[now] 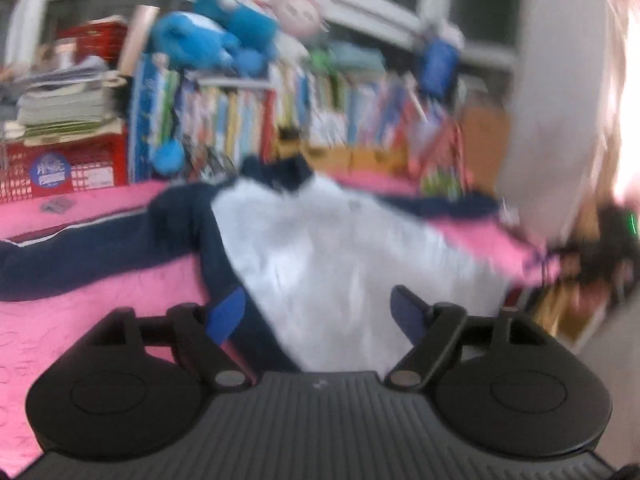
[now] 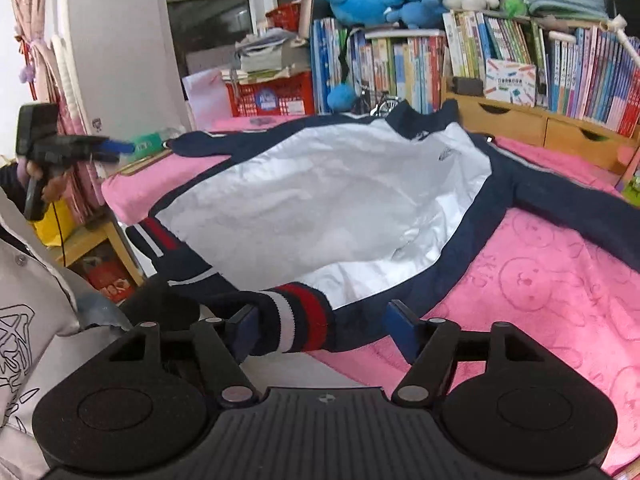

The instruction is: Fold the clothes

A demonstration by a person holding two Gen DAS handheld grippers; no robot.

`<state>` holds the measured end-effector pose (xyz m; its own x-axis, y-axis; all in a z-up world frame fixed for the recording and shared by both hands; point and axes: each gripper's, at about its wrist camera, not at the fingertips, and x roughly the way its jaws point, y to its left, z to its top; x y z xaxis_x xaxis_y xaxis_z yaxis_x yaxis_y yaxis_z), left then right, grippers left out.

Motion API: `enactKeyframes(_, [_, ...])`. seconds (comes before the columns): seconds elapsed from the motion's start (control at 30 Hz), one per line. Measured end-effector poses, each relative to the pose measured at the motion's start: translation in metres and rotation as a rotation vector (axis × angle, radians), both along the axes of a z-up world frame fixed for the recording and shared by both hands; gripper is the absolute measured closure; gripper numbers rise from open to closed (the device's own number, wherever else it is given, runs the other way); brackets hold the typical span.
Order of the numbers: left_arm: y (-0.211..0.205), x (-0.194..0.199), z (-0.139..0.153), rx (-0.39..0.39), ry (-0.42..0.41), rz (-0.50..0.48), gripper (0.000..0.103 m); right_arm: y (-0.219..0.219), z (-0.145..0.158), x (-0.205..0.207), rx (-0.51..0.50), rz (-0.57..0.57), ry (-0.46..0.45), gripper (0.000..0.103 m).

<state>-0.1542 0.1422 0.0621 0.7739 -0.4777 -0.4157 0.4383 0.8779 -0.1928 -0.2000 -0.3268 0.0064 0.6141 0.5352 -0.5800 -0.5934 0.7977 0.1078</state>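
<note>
A: Where is the jacket (image 2: 320, 200) lying?

B: Spread flat on the pink blanket (image 2: 540, 280), white body up, collar toward the bookshelf (image 2: 500, 60). Its long axis runs from the collar down to the striped hem, and each navy sleeve stretches out sideways from the body.

A: And from the tongs?

B: The jacket lies straight ahead of both. The right gripper (image 2: 320, 332) sits at the hem end: the striped cuff (image 2: 300, 320) lies between its blue fingers (image 2: 400, 332), close against the left one, but the jaws stand wide and I see no pinch, so I judge it released. The left gripper (image 1: 316, 312) is also spread wide over the white body with nothing clamped between its fingers; from the right wrist it shows well off the jacket's far edge, beyond the hem corner.

A: So which hand is nearer?

B: The right, by my reading. It is at the hem itself; any next fold likely starts from a sleeve or that hem.

A: What can't you make out?

B: The left wrist view is smeared with blur, so the fabric's edges there are vague. One sleeve runs out of the right wrist view, its end cut off. The hem's near corner hangs over the blanket's edge, partly behind the gripper.
</note>
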Motion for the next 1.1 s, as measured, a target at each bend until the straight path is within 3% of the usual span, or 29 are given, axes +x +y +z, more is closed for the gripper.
enactKeyframes(0.07, [-0.028, 0.024, -0.007, 0.006, -0.017, 0.048, 0.021, 0.006, 0.006, 0.002, 0.038, 0.011, -0.049, 0.029])
enactKeyframes(0.17, [-0.073, 0.057, -0.024, 0.079, -0.023, 0.114, 0.024, 0.025, 0.019, 0.016, 0.134, 0.101, -0.093, 0.026])
enactKeyframes(0.3, [-0.108, 0.092, -0.057, 0.159, -0.024, 0.143, 0.024, 0.051, 0.021, 0.03, 0.172, 0.112, -0.156, 0.014])
enactKeyframes(0.4, [-0.116, 0.108, -0.079, 0.242, 0.011, 0.203, 0.028, 0.079, 0.001, 0.05, 0.149, 0.009, -0.143, 0.016])
enactKeyframes(0.53, [-0.099, 0.116, -0.103, 0.335, 0.086, 0.31, 0.027, 0.108, -0.037, 0.08, 0.04, -0.114, -0.122, 0.024])
enactKeyframes(0.6, [-0.086, 0.111, -0.108, 0.31, 0.088, 0.351, 0.024, 0.11, -0.051, 0.09, 0.018, -0.156, -0.09, 0.026])
enactKeyframes(0.7, [-0.077, 0.103, -0.106, 0.353, 0.066, 0.357, 0.021, 0.102, -0.065, 0.103, -0.06, -0.239, -0.056, 0.034])
enactKeyframes(0.73, [-0.076, 0.101, -0.106, 0.377, 0.05, 0.356, 0.021, 0.093, -0.071, 0.106, -0.12, -0.288, -0.06, 0.031])
enactKeyframes(0.87, [-0.069, 0.099, -0.096, 0.394, 0.064, 0.358, 0.023, 0.031, -0.07, 0.122, -0.169, -0.554, -0.034, 0.015])
enactKeyframes(0.93, [-0.069, 0.102, -0.086, 0.381, 0.036, 0.344, 0.027, 0.022, -0.063, 0.127, -0.249, -0.654, -0.05, 0.025])
enactKeyframes(1.0, [-0.075, 0.115, -0.077, 0.357, 0.011, 0.321, 0.027, 0.029, -0.052, 0.131, -0.283, -0.653, -0.1, 0.028])
enactKeyframes(1.1, [-0.084, 0.137, -0.068, 0.311, -0.019, 0.284, 0.028, 0.056, -0.032, 0.144, -0.22, -0.53, -0.161, 0.024])
